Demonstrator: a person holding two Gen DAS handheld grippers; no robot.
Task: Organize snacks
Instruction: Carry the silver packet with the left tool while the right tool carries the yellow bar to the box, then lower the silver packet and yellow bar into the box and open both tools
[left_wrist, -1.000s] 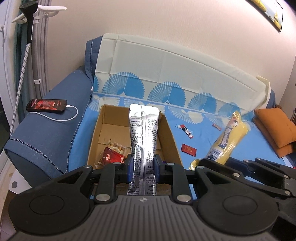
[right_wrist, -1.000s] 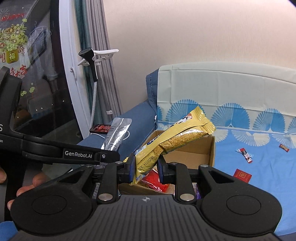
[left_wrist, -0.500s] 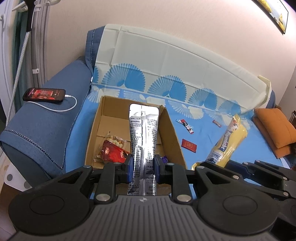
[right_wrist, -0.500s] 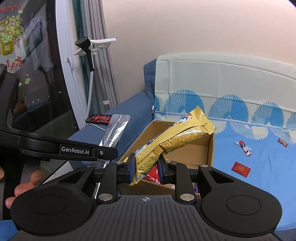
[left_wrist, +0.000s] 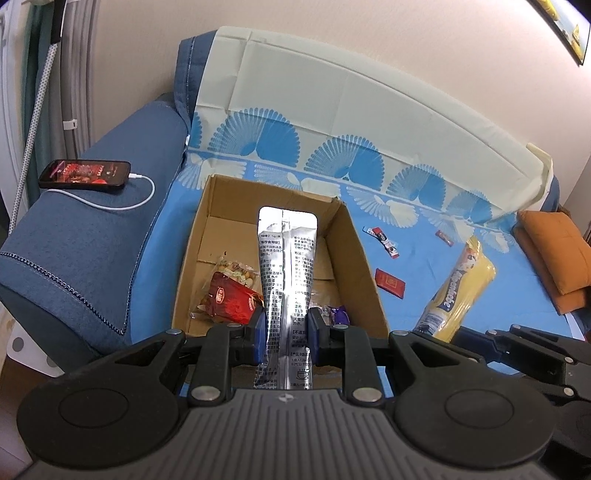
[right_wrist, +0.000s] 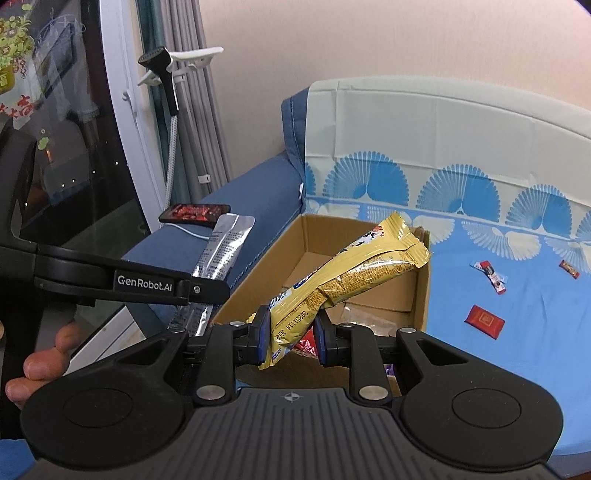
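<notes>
Here, a silver sachet (left_wrist: 286, 273) is clamped upright in the left tool (left_wrist: 286, 338), and a yellow snack pack (right_wrist: 347, 280) is pinched in the right tool (right_wrist: 291, 339). Just beyond both, an open cardboard box (left_wrist: 360, 254) is seen on the sofa, a red nut bag (left_wrist: 231, 295) inside; farther right of it, small candies (left_wrist: 382, 242) are scattered.

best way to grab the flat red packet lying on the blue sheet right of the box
Take the red packet across its shorter width, coming straight down from above. It lies flat on the blue sheet, apart from the cardboard box and other wrappers, so both long edges are free.
</notes>
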